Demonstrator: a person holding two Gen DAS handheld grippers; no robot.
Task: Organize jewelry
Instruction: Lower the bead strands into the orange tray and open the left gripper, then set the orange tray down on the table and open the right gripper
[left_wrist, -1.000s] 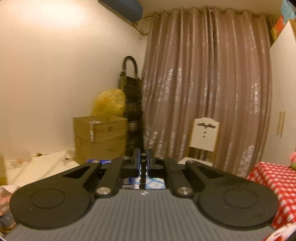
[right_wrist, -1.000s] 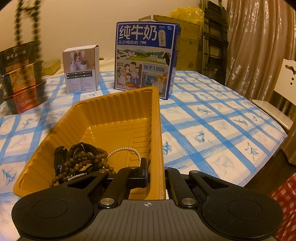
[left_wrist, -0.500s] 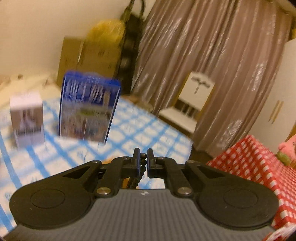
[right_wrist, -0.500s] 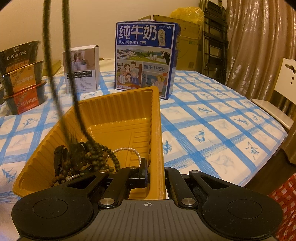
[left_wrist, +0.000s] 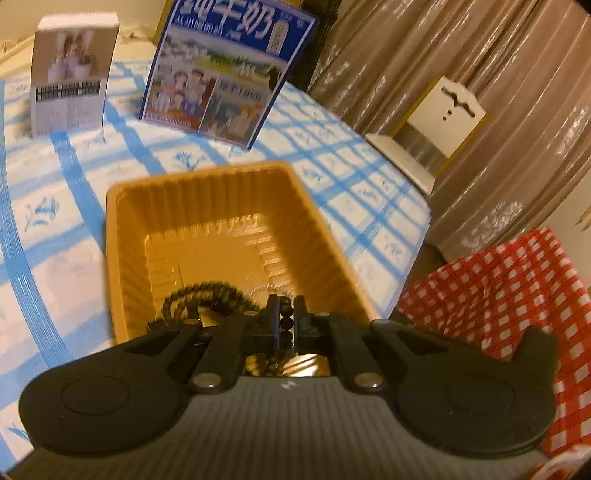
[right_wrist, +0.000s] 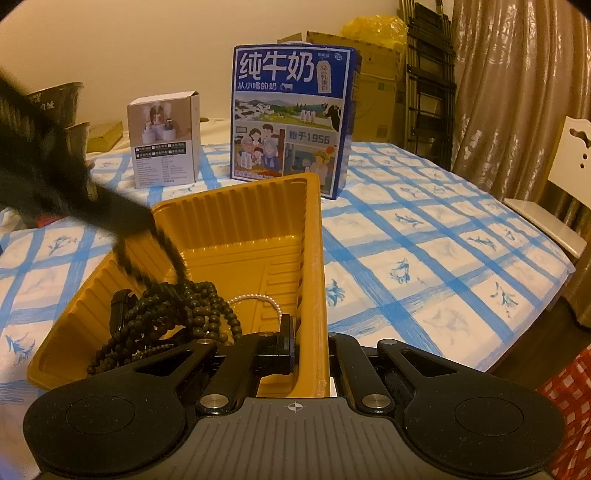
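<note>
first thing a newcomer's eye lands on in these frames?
The yellow tray in the middle of the blue-checked tablecloth, with dark bead strands and a pearl string piled at its near end. Then the blue milk carton standing behind it, and the left gripper pinching a bead strand over the tray.

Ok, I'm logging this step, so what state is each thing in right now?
Left hand-held gripper: shut on the dark bead strand.
Dark bead strand: pinched, rest heaped in the tray.
Right hand-held gripper: shut on the tray's right wall.
Yellow tray: upright, holds beads.
Pearl strand: lying in tray.
</note>
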